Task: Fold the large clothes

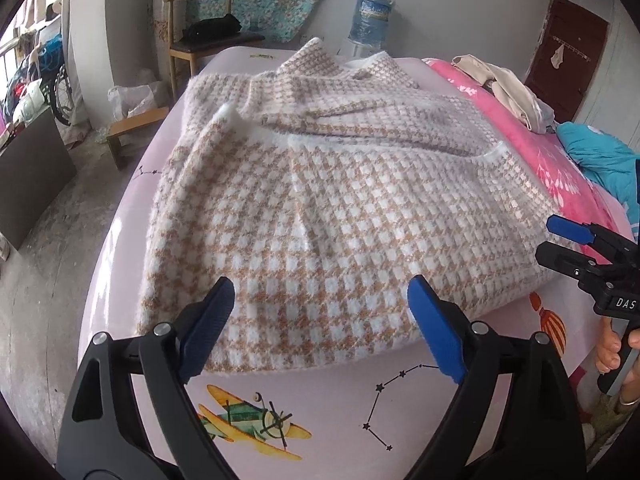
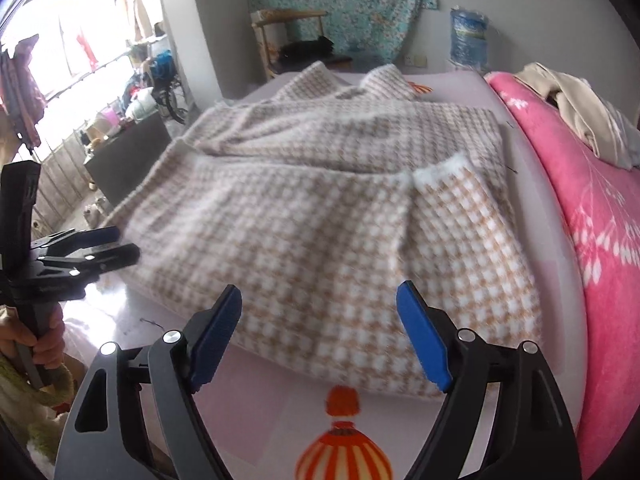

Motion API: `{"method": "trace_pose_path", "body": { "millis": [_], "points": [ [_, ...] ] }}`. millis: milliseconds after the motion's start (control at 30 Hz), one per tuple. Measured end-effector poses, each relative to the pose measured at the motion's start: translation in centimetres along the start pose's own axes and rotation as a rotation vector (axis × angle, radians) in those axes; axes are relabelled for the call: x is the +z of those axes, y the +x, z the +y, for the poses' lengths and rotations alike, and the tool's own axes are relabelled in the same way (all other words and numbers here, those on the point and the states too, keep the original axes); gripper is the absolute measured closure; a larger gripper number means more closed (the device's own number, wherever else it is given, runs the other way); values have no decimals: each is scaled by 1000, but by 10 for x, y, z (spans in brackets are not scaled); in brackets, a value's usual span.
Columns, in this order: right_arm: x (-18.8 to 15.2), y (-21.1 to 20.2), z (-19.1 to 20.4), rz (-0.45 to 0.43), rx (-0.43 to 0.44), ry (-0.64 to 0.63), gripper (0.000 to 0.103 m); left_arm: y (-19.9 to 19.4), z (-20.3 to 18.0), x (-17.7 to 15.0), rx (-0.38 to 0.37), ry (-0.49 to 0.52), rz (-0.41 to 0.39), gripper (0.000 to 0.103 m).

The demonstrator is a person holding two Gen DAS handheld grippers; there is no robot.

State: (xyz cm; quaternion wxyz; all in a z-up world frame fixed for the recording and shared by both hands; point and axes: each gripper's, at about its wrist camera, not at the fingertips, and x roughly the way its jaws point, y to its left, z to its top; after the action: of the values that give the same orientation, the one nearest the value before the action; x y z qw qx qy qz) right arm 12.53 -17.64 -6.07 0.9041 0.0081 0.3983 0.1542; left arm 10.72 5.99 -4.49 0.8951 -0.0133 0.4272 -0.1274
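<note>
Garment: a large fuzzy coat (image 1: 340, 200) in a tan-and-white houndstooth check is spread over the pale pink sheet (image 1: 320, 412) of a bed, its near hem laid close to the bed's front edge. Folds and a white-trimmed edge are seen towards the far side.

Left tongs: the left gripper (image 1: 320, 324) is held just above the coat's near hem, tilted downward. Its jaws are set wide apart; the blue pads are not pressed on anything, and only the hem is seen through the gap.

Right tongs: the right gripper (image 2: 320, 332) is likewise held over the near hem, further along towards the pink blanket (image 2: 600, 216). Its jaws are spread wide and nothing is gripped between them.

Hands: in the left wrist view part of a hand (image 1: 612, 350) is seen on the right tool's handle; in the right wrist view a hand (image 2: 40, 344) is wrapped round the left tool's handle.

Sheet print: an aeroplane (image 1: 256, 424) and a star constellation (image 1: 384, 404) are printed below the left jaws; a striped balloon (image 2: 344, 456) is printed below the right jaws.

Bed, far side: beige clothing (image 1: 504, 88) is heaped on the pink blanket.

Background: a wooden chair (image 1: 200, 28) and a water bottle (image 1: 370, 20) are placed against the wall.
</note>
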Motion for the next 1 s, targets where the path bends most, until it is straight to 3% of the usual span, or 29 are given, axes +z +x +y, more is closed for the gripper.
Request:
{"method": "trace_pose_path", "body": {
  "millis": [133, 200, 467, 667, 800, 1000],
  "points": [
    [-3, 21, 13, 47, -6, -47, 25, 17, -10, -2, 61, 42, 49, 18],
    [-9, 37, 16, 92, -50, -73, 24, 21, -9, -4, 70, 35, 57, 14],
    [-6, 31, 14, 82, -34, -49, 22, 23, -5, -4, 72, 27, 62, 11],
    [-4, 15, 22, 29, 27, -65, 22, 25, -3, -4, 79, 13, 67, 8],
    [-14, 37, 29, 107, -8, -113, 21, 26, -3, -5, 82, 16, 71, 8],
    [-12, 31, 27, 94, 12, -85, 19, 26, -4, -5, 87, 16, 77, 8]
  ]
}}
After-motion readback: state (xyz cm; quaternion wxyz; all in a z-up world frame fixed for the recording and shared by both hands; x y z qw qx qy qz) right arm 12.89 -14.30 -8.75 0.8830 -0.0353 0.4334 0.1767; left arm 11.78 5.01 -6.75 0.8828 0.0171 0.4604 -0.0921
